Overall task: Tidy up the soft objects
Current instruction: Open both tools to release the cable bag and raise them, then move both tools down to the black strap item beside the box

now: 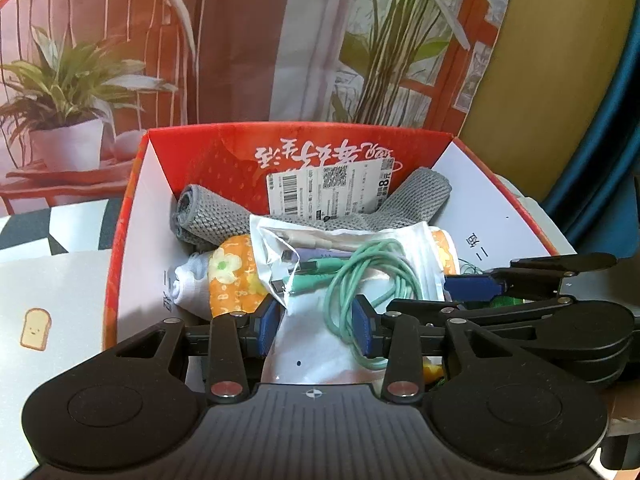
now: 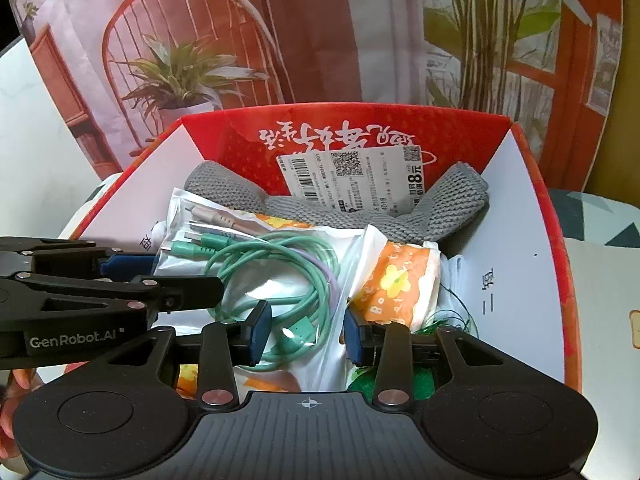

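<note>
An open red box (image 1: 300, 132) (image 2: 344, 114) with white inner walls holds the soft things. A grey knitted cloth (image 1: 216, 216) (image 2: 360, 208) lies at the back. An orange flowered cloth (image 1: 232, 276) (image 2: 394, 280) and a white cloth (image 1: 188, 284) sit under a clear plastic bag (image 1: 360, 240) (image 2: 280, 296) of green cables (image 1: 380, 264). My left gripper (image 1: 316, 324) is open low over the bag's near left part. My right gripper (image 2: 306, 334) is open, straddling the bag and a cable loop. Each gripper's fingers (image 1: 472, 286) (image 2: 120, 262) show in the other view.
A white price label (image 1: 332, 188) leans on the box's back wall. Something green and fuzzy (image 2: 424, 380) lies under the right gripper. A grey card with a toast picture (image 1: 36, 328) lies left of the box. A printed backdrop (image 1: 68, 92) stands behind. A hand (image 2: 12, 384) shows at bottom left.
</note>
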